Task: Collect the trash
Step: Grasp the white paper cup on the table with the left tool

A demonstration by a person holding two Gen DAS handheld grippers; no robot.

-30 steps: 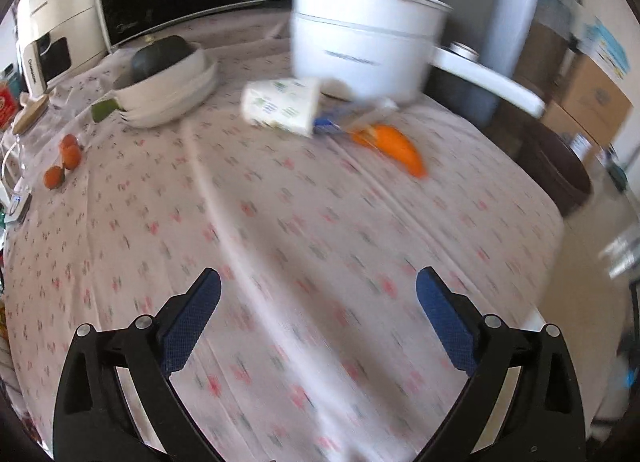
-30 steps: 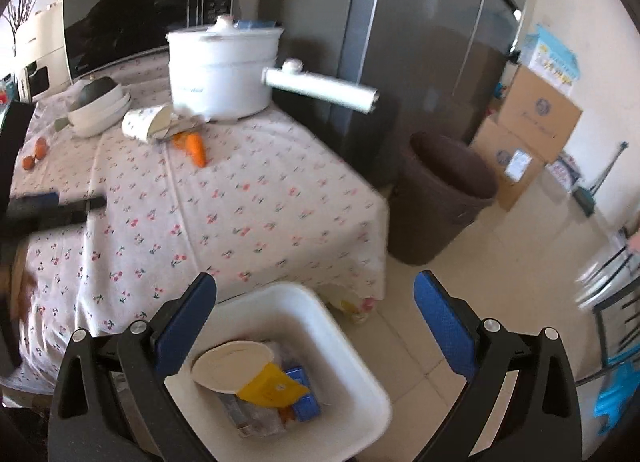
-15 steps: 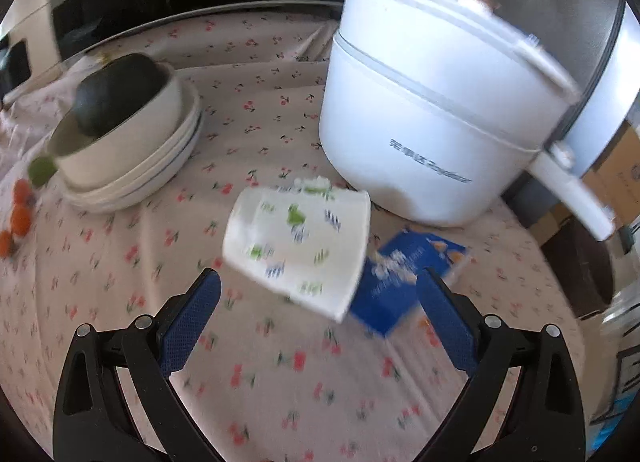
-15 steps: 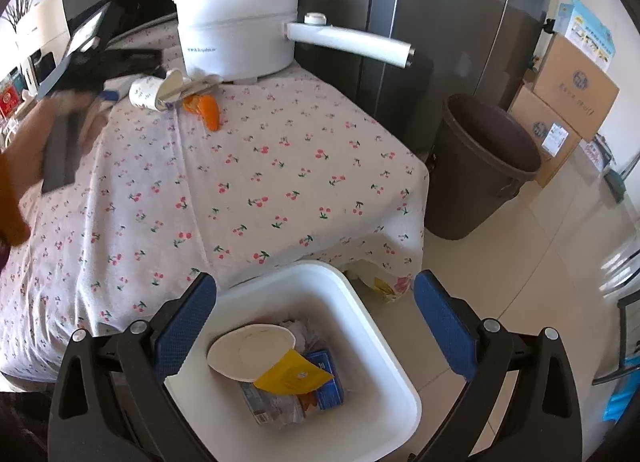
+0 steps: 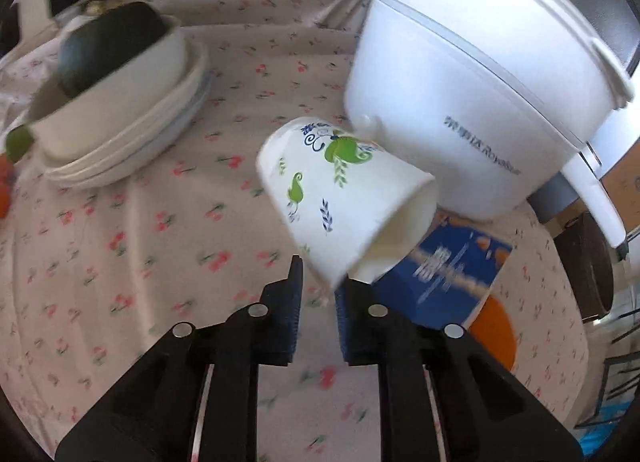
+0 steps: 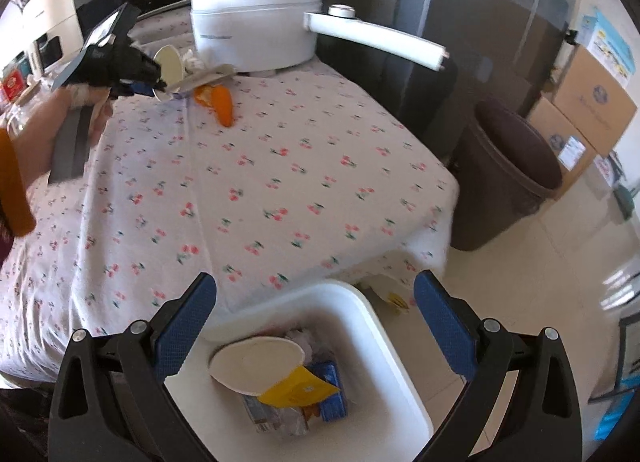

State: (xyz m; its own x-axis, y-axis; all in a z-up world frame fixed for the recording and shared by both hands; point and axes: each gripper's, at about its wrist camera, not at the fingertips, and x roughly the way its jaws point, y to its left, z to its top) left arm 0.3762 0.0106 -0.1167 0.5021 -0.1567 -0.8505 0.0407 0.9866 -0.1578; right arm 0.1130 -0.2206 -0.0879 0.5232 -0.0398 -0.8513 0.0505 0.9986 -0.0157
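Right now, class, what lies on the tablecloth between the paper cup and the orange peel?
A blue wrapper lies between the paper cup and the orange peel, partly under the cup's mouth; the left wrist view shows it.

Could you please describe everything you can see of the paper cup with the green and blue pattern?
The paper cup is white, printed with green leaf shapes and blue sprigs. It lies tipped over, its base towards the white cooking pot and its open mouth facing the camera's right. The left claw has closed on its rim. It sits over the cherry-print tablecloth, partly above a blue packet.
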